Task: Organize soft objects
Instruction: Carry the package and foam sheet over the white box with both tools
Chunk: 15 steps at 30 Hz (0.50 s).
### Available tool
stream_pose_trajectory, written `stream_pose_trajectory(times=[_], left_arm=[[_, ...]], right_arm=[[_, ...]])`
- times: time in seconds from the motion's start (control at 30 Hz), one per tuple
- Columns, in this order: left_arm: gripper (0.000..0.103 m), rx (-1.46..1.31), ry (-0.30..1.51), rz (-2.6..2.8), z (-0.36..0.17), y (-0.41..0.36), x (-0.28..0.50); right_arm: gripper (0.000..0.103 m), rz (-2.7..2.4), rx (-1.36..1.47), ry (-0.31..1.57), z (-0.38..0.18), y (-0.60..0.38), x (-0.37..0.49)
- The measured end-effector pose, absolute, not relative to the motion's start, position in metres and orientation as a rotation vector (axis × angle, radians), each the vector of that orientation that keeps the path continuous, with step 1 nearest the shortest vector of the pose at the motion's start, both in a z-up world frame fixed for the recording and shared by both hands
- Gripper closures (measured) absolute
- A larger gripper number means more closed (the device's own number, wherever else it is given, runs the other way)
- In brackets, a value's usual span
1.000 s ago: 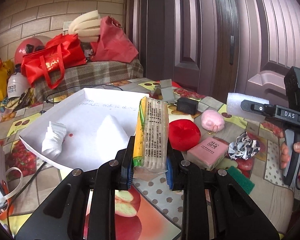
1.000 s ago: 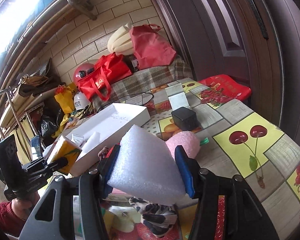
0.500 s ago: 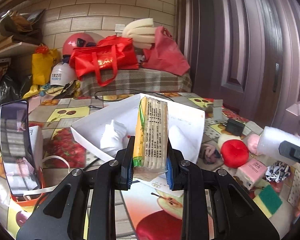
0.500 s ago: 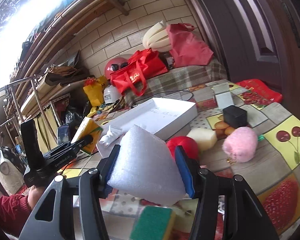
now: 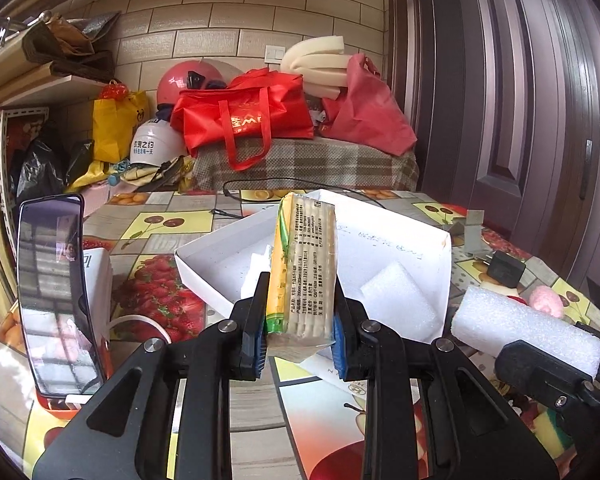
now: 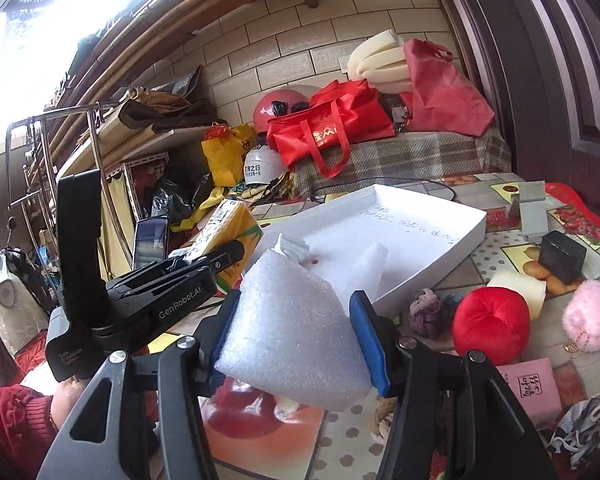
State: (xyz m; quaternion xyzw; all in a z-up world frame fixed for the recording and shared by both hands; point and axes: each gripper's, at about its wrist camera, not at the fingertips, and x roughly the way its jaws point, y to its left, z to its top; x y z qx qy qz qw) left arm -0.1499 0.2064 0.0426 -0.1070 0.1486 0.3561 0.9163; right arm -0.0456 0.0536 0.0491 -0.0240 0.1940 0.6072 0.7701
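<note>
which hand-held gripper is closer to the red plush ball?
Right. The right hand-held gripper, holding a white foam block, sits just left of the red plush ball; the left hand-held gripper is farther left, beyond the white cardboard tray.

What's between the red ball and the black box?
A cream foam block sits between the red plush ball and the black box, seen in the right wrist view.

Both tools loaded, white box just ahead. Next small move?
Probably ease the left tool forward over the shallow white cardboard box and release the yellow tissue pack: it is clamped upright, the box's near rim lies just beyond it, with bare floor inside.
</note>
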Motion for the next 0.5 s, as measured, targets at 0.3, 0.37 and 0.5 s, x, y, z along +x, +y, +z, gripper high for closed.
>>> stream_pose_trajectory(times=[0.3,0.37,0.5], left_arm=[[0.079,-0.271,0.296,0.765,0.042,0.222,-0.148],[0.078,-0.266,0.297,0.771,0.042,0.226,-0.143],[0.078,-0.254,0.300,0.787,0.043,0.236,-0.129]], right_arm=[[0.049,1.276,-0.013,0.453,0.045,0.089,-0.025],[0.049,1.251,-0.003,0.453,0.046,0.095,-0.017],[0.049,1.218,0.009,0.465,0.046,0.108,-0.005]])
